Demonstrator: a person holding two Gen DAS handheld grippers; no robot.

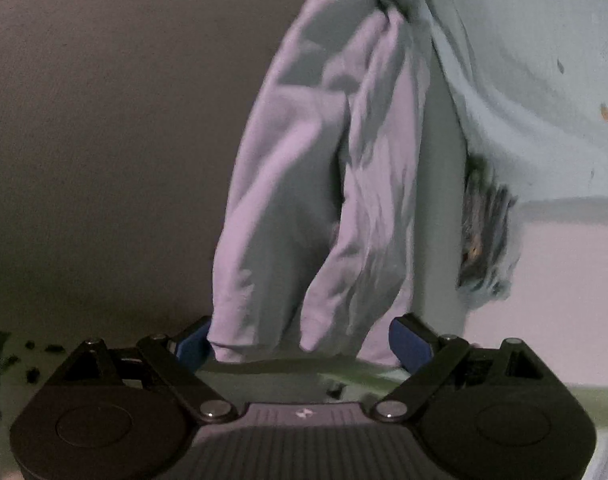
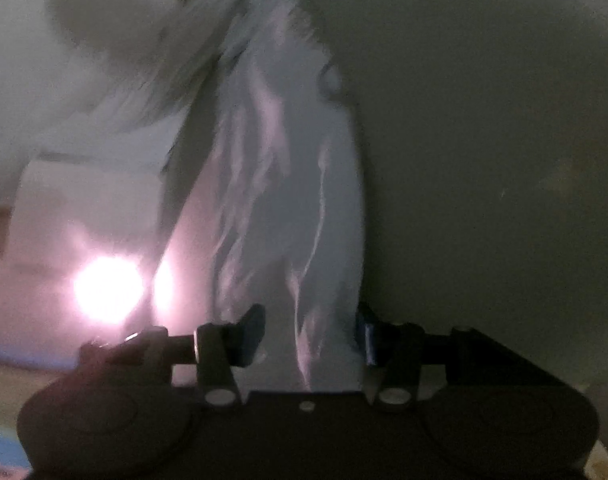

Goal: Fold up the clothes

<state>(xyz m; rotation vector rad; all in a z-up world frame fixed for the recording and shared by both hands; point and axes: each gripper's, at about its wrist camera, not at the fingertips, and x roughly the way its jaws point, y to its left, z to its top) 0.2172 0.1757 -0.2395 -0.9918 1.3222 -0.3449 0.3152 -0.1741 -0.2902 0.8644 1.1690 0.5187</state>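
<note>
While gripped by the left claw (image 1: 300, 344) and right claw (image 2: 309, 336), pale cloth (image 1: 327, 184) runs lengthwise from bottom centre to top of frame. Behind, plain wall (image 1: 104, 140); bright lamp (image 2: 106, 288) lower left.

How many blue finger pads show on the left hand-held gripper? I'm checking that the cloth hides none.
2: one pad at the left edge of the pale cloth, the other pad at its right edge. Cloth partly covers the left one.
</note>
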